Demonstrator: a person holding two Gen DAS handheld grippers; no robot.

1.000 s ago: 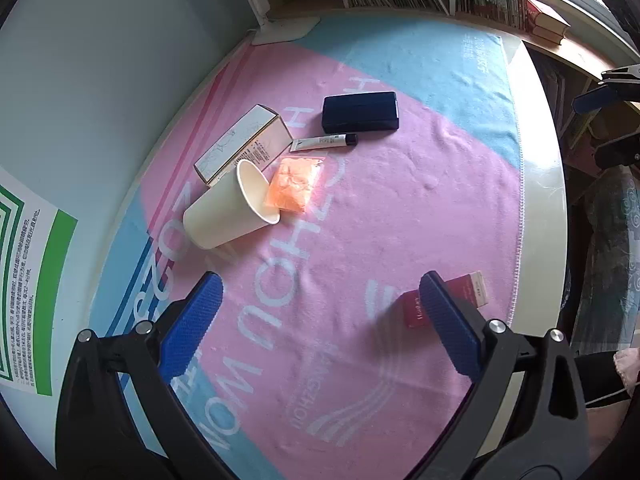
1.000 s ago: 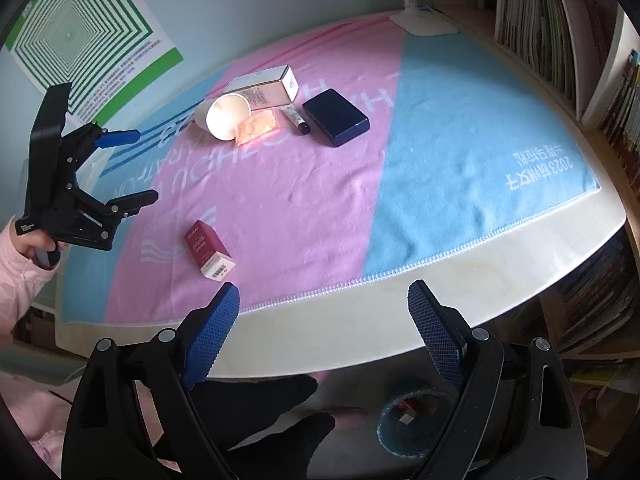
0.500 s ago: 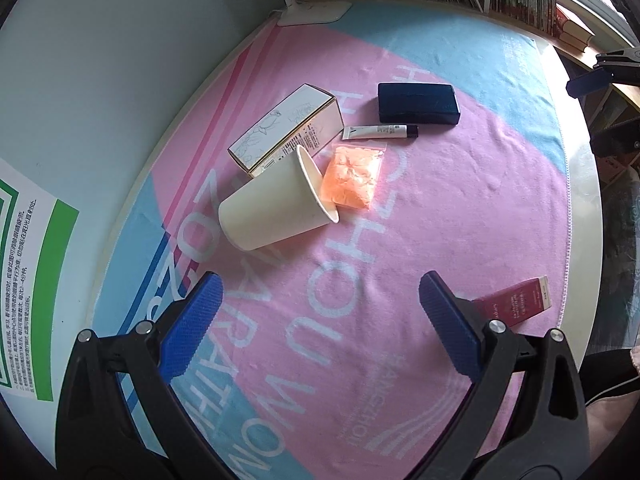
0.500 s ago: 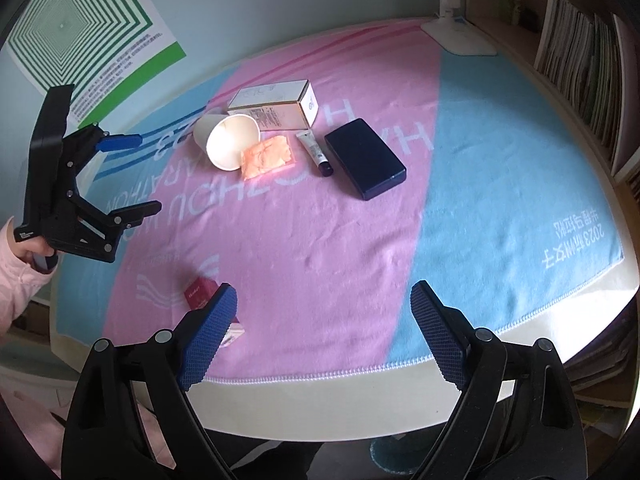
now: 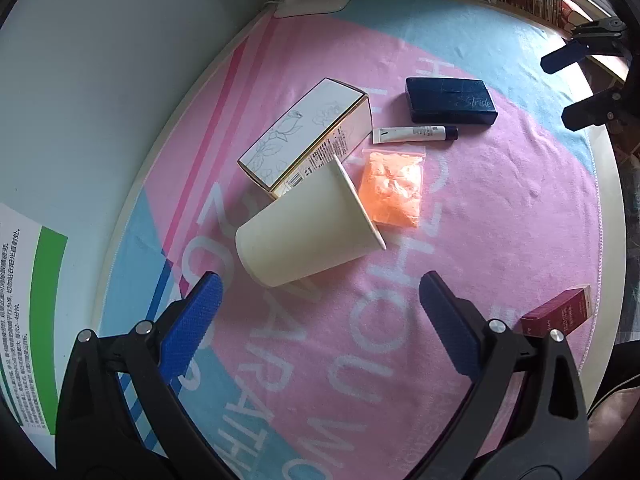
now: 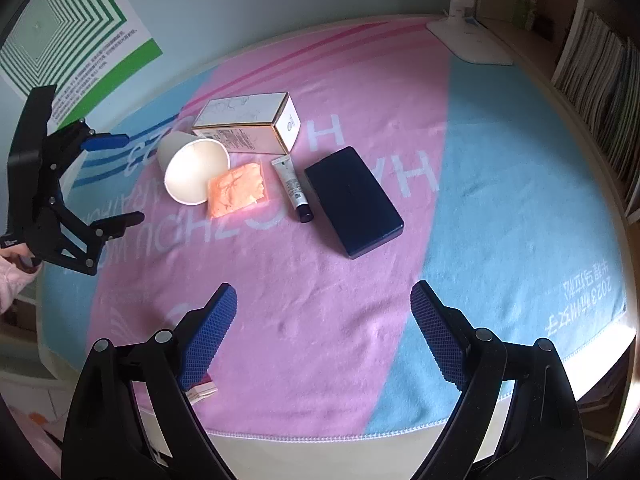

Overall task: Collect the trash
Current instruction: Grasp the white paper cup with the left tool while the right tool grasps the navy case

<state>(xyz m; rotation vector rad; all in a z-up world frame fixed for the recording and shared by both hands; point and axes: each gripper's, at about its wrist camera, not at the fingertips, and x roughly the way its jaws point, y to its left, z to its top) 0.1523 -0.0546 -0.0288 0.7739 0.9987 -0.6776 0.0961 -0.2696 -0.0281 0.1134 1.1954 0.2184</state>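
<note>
Both hand-held grippers advanced over the worktop, jaws apart, empty. Left hand-held gripper (image 5: pixel 316 304) nearer: paper cup (image 5: pixel 308 232) lies just ahead on its side, rim toward orange bag (image 5: pixel 394 188).

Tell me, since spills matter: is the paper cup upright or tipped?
Tipped. The paper cup lies on its side on the blanket, mouth toward the orange bag; its visible interior looks empty.

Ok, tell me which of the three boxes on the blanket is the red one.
The small red box near the table's front edge, alone, beside the left tool. The dark blue case and the white flowered carton lie farther back with the cup.
</note>
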